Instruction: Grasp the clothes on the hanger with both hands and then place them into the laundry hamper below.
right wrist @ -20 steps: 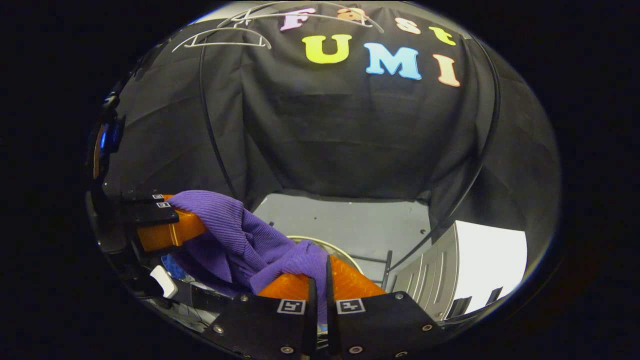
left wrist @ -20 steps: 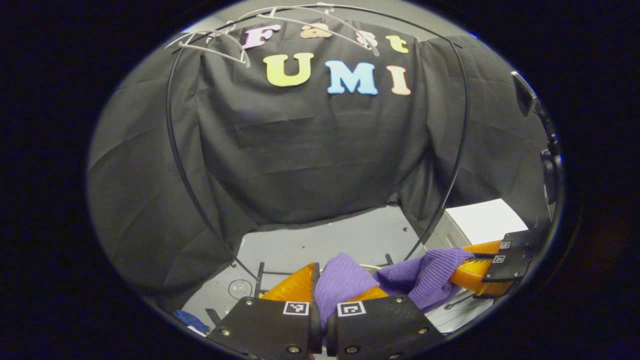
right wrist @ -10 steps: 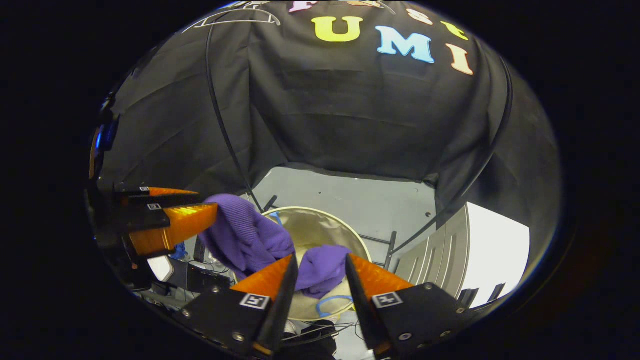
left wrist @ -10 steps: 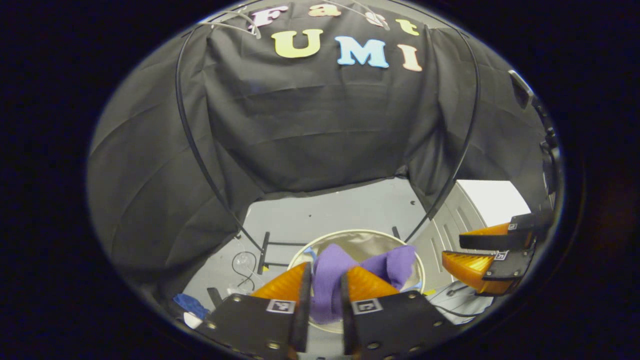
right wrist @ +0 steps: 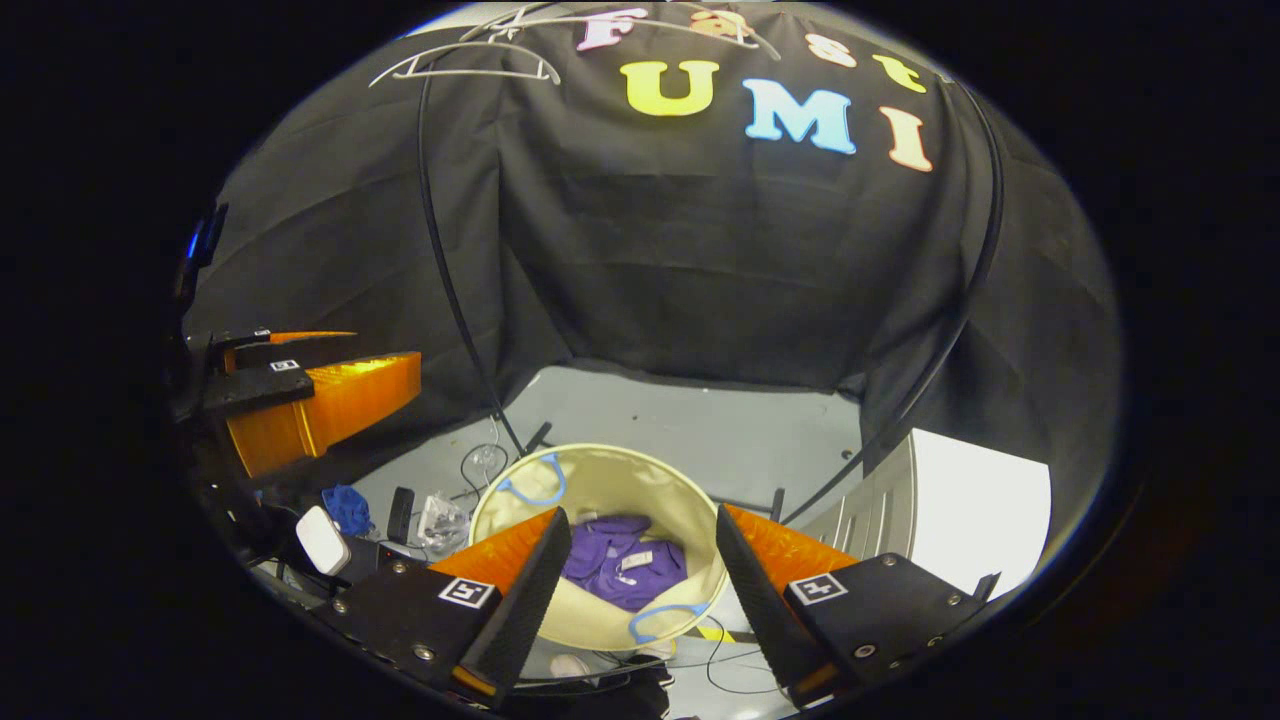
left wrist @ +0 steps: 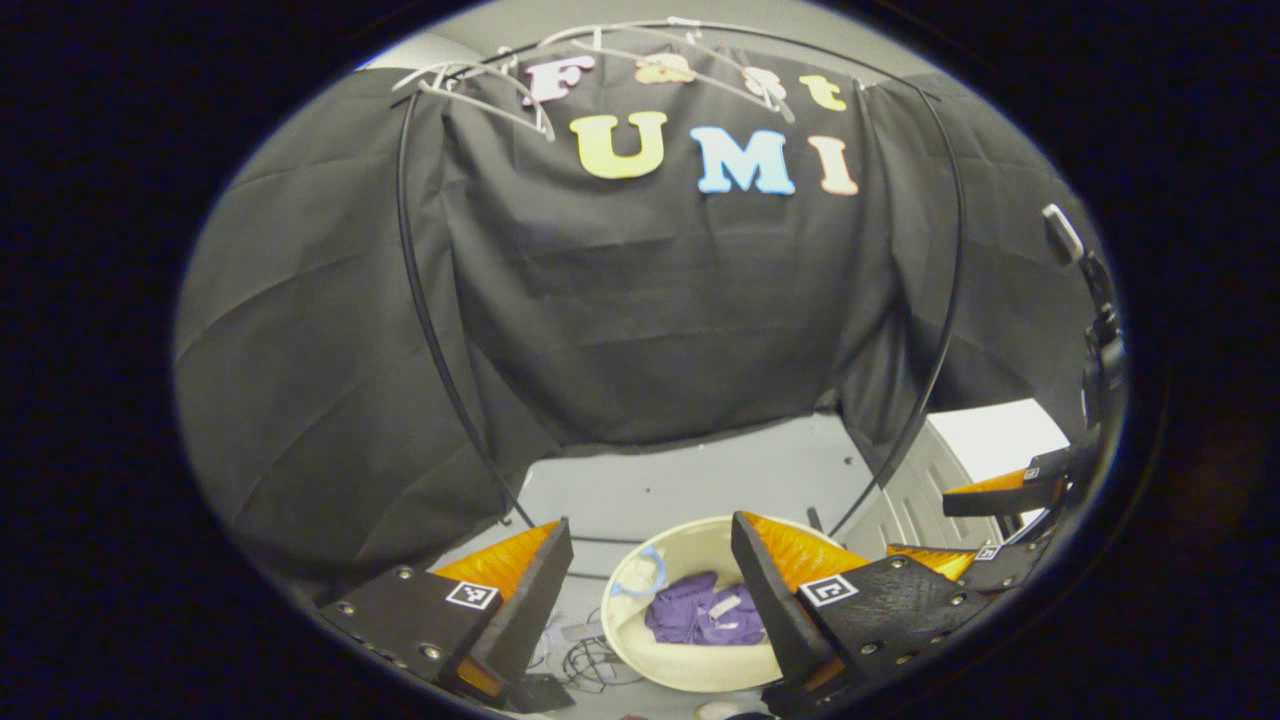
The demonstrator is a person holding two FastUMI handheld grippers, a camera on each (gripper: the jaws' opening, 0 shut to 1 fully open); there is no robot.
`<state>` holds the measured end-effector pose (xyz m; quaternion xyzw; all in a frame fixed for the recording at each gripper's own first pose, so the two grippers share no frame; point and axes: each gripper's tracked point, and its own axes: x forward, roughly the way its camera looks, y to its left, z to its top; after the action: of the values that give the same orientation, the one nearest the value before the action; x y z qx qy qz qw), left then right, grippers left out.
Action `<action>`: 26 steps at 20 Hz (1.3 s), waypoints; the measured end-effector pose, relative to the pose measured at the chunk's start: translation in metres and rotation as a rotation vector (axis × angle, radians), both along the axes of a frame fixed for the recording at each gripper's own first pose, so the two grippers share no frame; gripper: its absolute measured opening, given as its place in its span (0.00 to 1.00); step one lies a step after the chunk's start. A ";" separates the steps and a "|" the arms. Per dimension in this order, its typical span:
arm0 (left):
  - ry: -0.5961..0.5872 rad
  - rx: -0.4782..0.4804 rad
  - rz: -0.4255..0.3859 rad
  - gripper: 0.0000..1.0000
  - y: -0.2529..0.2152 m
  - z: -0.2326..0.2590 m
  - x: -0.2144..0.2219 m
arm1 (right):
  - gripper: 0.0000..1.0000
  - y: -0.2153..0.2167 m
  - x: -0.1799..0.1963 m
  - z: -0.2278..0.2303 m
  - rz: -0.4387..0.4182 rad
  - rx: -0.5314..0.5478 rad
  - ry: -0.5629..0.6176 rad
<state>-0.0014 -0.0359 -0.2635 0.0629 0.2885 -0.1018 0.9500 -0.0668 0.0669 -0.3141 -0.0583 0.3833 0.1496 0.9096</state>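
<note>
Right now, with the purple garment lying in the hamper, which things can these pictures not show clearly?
- Hamper near rim: covered by the right gripper fingers in the right gripper view.
- Purple garment: its right part sits behind a left gripper finger in the left gripper view.
- Hangers: thin and crowded at the top edge; their count is unclear.
- Floor clutter: too small to identify.

both views are dim overall, the booth's black cloth soaking up most of the light. the brightest patch is a white panel point(right wrist: 980, 510) at lower right, nearly blown out (no detail on it). the grey floor point(left wrist: 690, 480) is evenly lit with soft, faint shadows. fisheye distortion bends the thin black poles point(left wrist: 425, 300) into arcs and squeezes things near the rim. focus is fairly sharp, without motion blur.
</note>
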 end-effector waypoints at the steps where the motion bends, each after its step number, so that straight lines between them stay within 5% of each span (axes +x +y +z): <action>1: -0.039 -0.013 0.002 0.99 -0.001 0.020 0.007 | 0.91 0.000 0.005 0.014 -0.004 0.002 -0.033; 14: -0.487 -0.139 0.054 0.99 0.031 0.264 0.022 | 0.90 -0.050 0.050 0.240 -0.171 0.169 -0.482; 21: -0.615 -0.139 0.047 0.99 0.057 0.328 0.005 | 0.90 -0.117 0.044 0.336 -0.322 0.143 -0.734; 26: -0.662 -0.128 0.061 0.99 0.072 0.343 -0.004 | 0.90 -0.145 0.021 0.354 -0.412 0.120 -0.804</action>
<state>-0.0058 0.0361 0.0798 0.0241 -0.0410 -0.0654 0.9967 -0.0461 -0.0786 0.0401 0.0185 -0.0059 -0.0471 0.9987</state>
